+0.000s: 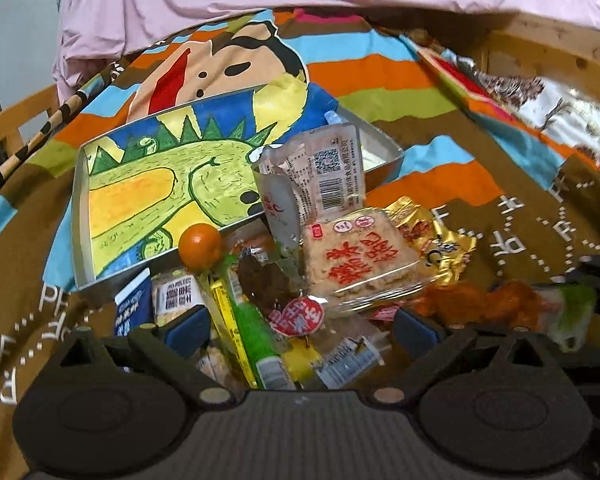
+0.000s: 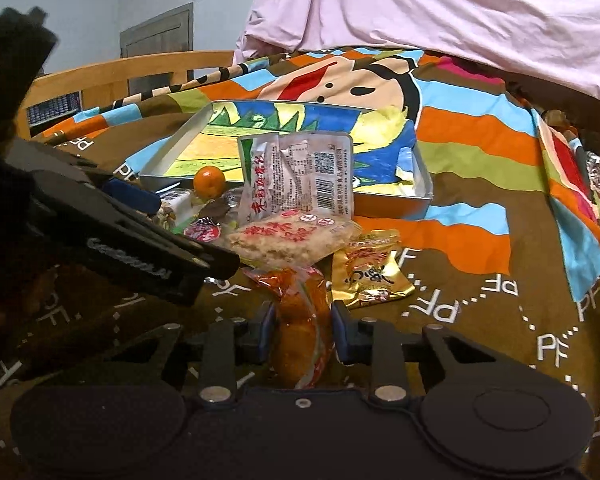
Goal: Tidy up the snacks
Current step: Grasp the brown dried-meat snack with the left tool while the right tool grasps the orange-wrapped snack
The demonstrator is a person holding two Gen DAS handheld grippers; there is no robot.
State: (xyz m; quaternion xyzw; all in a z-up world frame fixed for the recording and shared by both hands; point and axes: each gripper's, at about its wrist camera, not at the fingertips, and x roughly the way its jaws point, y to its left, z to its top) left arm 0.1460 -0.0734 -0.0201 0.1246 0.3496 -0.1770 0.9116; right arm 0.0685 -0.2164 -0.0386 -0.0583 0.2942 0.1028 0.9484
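A pile of wrapped snacks lies on a patterned blanket in front of a metal tray [image 1: 82,208] lined with a dinosaur drawing. My left gripper [image 1: 302,328] is open, its pads either side of a green stick pack [image 1: 256,332] and a red round-label pack [image 1: 298,316], not pressing them. A small orange [image 1: 200,246], a rice-cracker pack [image 1: 360,260], a gold packet [image 1: 444,240] and a clear barcode pack [image 1: 324,168] lie beyond. My right gripper [image 2: 304,332] is shut on an orange snack packet [image 2: 300,320]. The left gripper's blue pad [image 2: 134,195] shows at the left.
A pink sheet [image 2: 460,12] is heaped behind the tray [image 2: 426,196]. A wooden bed rail [image 2: 112,76] runs along the back left. Brown blanket with white letters [image 2: 500,300] lies flat to the right of the pile.
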